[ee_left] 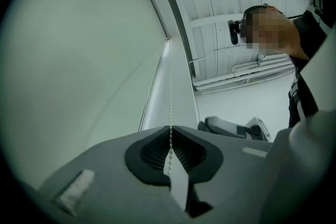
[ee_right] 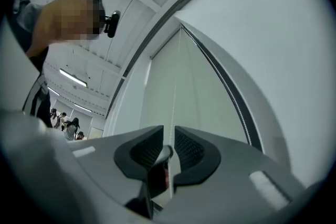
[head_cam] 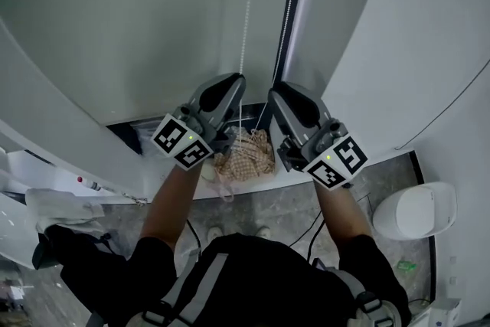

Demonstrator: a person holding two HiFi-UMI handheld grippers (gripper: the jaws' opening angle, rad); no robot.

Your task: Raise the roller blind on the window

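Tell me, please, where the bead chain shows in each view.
Head view: the bead chain drops from top centre to the left gripper.
Left gripper view: centre, pinched between the fingers.
Right gripper view: faint, centre, running into the gap between parted fingers.
Shared landmark: the pale roller blind.

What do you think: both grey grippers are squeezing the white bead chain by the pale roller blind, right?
Not both. Only the left gripper is squeezing the white bead chain by the pale roller blind; the right gripper has its jaws apart, as the right gripper view shows.
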